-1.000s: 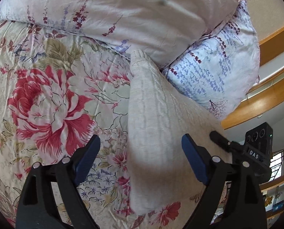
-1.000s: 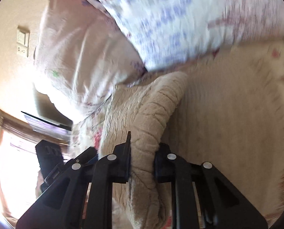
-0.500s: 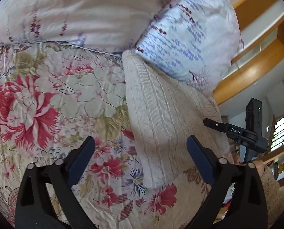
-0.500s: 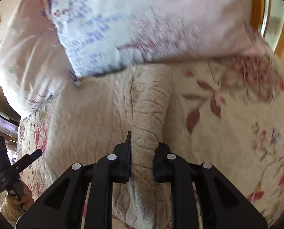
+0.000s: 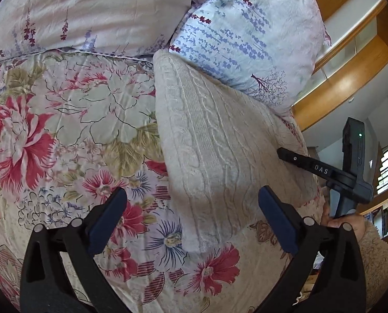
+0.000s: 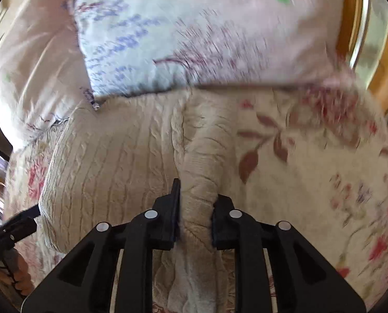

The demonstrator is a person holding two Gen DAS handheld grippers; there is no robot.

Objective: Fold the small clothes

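Observation:
A cream cable-knit sweater point(image 5: 214, 151) lies on the floral bedspread point(image 5: 71, 120), its far end against the pillows. My left gripper point(image 5: 191, 216) is open and empty, held above the sweater's near corner. My right gripper point(image 6: 195, 216) is shut on a bunched sleeve of the sweater point(image 6: 204, 161), which stretches away from the jaws beside the flat body of the sweater point(image 6: 110, 161). The right gripper also shows at the right edge of the left wrist view point(image 5: 324, 169), at the sweater's right side.
Two pillows with purple sprigs point(image 5: 246, 34) lie at the head of the bed. A wooden headboard and shelf point(image 5: 350, 73) stand behind them at the right. The bedspread point(image 6: 311, 182) spreads to the right of the sleeve.
The right gripper has swung with the sleeve, which now lies along the sweater's right side. The left gripper has pulled back and drifted, staying open.

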